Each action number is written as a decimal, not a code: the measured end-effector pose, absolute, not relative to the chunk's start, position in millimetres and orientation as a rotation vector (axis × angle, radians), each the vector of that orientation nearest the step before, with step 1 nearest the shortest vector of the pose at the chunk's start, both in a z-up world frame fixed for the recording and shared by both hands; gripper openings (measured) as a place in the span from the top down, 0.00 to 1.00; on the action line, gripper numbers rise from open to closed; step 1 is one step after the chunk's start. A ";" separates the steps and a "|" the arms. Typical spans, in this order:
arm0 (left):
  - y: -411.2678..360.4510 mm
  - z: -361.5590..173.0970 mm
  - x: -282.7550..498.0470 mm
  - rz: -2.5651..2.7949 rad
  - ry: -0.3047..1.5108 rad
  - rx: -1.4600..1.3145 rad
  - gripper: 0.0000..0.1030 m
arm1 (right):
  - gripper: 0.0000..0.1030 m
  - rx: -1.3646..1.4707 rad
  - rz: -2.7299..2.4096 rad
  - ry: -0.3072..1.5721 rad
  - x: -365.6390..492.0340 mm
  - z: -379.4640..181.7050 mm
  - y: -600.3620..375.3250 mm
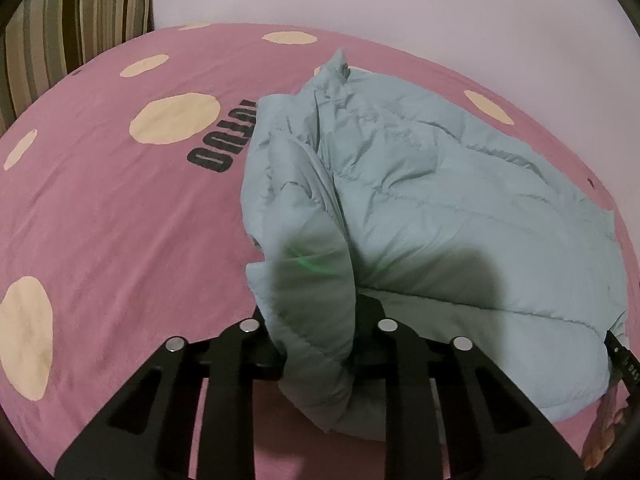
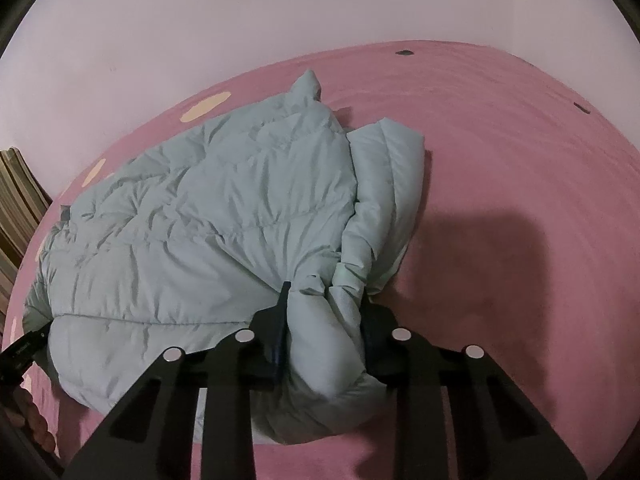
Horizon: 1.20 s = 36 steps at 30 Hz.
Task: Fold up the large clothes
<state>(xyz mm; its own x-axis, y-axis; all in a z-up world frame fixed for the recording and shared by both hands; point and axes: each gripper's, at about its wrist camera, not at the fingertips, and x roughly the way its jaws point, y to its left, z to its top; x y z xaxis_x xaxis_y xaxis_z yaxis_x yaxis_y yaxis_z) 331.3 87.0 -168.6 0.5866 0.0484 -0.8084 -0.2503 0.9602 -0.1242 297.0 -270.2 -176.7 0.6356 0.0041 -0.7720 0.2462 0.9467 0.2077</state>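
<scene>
A pale green-blue puffer jacket lies on the pink bed cover, its body spread flat. It also shows in the right wrist view. My left gripper is shut on the jacket's left-hand folded sleeve or edge, which bunches up between the fingers. My right gripper is shut on the jacket's right-hand bunched edge at the near hem. The other gripper's tip shows at the far right of the left wrist view and at the far left of the right wrist view.
The pink bed cover has cream dots and dark lettering. A striped pillow stands at the back left. A pale wall runs behind the bed. Open pink cover lies right of the jacket.
</scene>
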 end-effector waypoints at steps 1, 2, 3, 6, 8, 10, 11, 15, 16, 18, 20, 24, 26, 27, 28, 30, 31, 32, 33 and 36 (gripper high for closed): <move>86.6 -168.3 330.8 0.176 0.927 -0.234 0.82 | 0.74 0.306 -0.142 0.872 296.2 -176.2 -269.4; 85.9 -167.3 330.3 0.178 0.923 -0.230 0.83 | 0.74 0.306 -0.143 0.870 295.2 -175.9 -268.9; 85.3 -166.6 330.0 0.178 0.920 -0.228 0.84 | 0.75 0.307 -0.143 0.868 294.7 -175.3 -268.5; 85.3 -165.4 329.2 0.180 0.915 -0.231 0.85 | 0.76 0.307 -0.145 0.861 292.4 -173.3 -266.9; 86.0 -164.7 328.1 0.177 0.912 -0.235 0.85 | 0.78 0.309 -0.145 0.856 291.5 -171.6 -266.6; 87.0 -163.2 325.9 0.174 0.909 -0.237 0.86 | 0.80 0.313 -0.144 0.851 290.6 -170.4 -267.4; 87.4 -162.5 325.4 0.173 0.908 -0.239 0.86 | 0.81 0.315 -0.144 0.849 289.6 -169.8 -266.9; 92.4 -157.3 318.8 0.169 0.905 -0.260 0.87 | 0.82 0.326 -0.137 0.842 285.2 -164.6 -268.0; 94.2 -155.7 316.0 0.166 0.905 -0.266 0.87 | 0.83 0.328 -0.134 0.840 283.4 -162.5 -268.6; 97.1 -152.4 311.5 0.162 0.904 -0.276 0.87 | 0.83 0.332 -0.128 0.837 278.8 -157.9 -269.8; 100.5 -148.8 302.6 0.158 0.905 -0.286 0.87 | 0.84 0.339 -0.119 0.836 269.3 -152.4 -269.8; 110.6 -141.6 278.3 0.151 0.909 -0.311 0.87 | 0.84 0.352 -0.100 0.836 245.4 -143.5 -266.7; 115.0 -138.6 261.9 0.148 0.911 -0.314 0.87 | 0.84 0.357 -0.093 0.843 230.3 -141.3 -264.6; 116.7 -137.3 251.7 0.148 0.914 -0.312 0.87 | 0.84 0.362 -0.089 0.846 219.9 -140.7 -263.4; 118.3 -136.3 242.5 0.147 0.914 -0.312 0.87 | 0.84 0.366 -0.085 0.851 209.4 -140.7 -262.2; 120.7 -135.8 224.8 0.145 0.920 -0.314 0.87 | 0.84 0.367 -0.081 0.861 191.2 -141.3 -259.7; 121.7 -136.3 217.2 0.144 0.924 -0.317 0.87 | 0.84 0.371 -0.079 0.866 181.6 -142.0 -259.0; 123.5 -136.2 206.2 0.141 0.926 -0.319 0.87 | 0.84 0.374 -0.075 0.871 171.7 -142.9 -258.2; 125.1 -135.9 194.7 0.137 0.926 -0.317 0.87 | 0.84 0.376 -0.074 0.874 164.8 -143.5 -257.2; 128.8 -135.3 164.9 0.130 0.927 -0.318 0.87 | 0.84 0.381 -0.065 0.883 140.6 -144.9 -254.9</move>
